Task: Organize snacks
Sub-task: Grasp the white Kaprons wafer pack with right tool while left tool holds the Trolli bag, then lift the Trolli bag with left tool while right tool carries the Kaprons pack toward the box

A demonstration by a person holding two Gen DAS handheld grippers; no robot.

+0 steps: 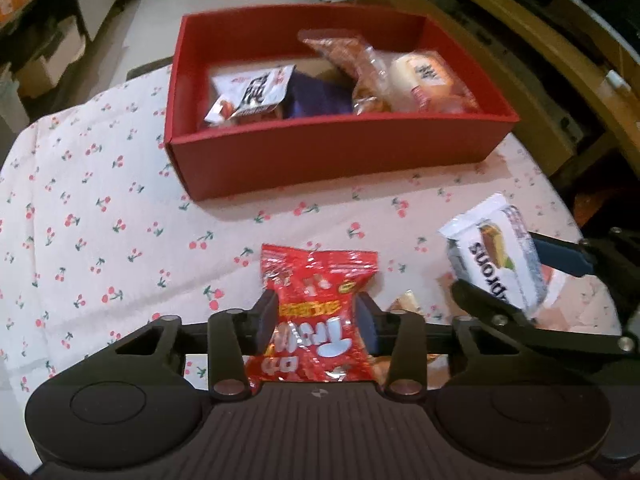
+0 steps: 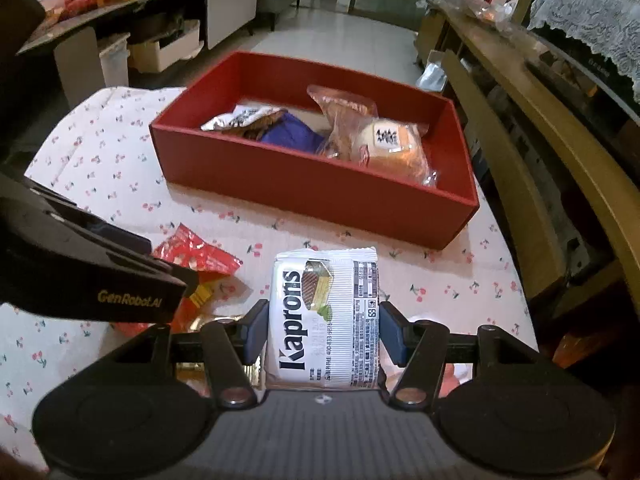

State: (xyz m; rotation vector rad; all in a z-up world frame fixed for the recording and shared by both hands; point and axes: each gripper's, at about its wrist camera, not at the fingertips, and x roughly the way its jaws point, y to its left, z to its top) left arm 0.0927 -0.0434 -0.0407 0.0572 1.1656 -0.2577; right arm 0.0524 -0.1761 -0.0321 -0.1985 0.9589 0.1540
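A red snack packet [image 1: 316,280] sits between the pads of my left gripper [image 1: 316,316], which is shut on it just above the cherry-print tablecloth [image 1: 100,200]. My right gripper [image 2: 322,332] is shut on a white Kaprons wafer packet [image 2: 324,320], held off the cloth. From the left wrist view that packet [image 1: 492,256] hangs at the right, level with the red packet. A red cardboard box [image 1: 320,156] stands farther back with several snacks in it: a white sachet [image 1: 252,92], a purple pack [image 1: 316,96], a bagged pastry [image 1: 360,72] and a wrapped bun [image 1: 428,80].
A small gold-coloured wrapper [image 1: 406,300] lies on the cloth between the two grippers. A curved wooden frame [image 2: 540,140] runs along the table's right side. A low cabinet with goods on top [image 2: 160,12] stands at the back left. The table rounds off at left and right.
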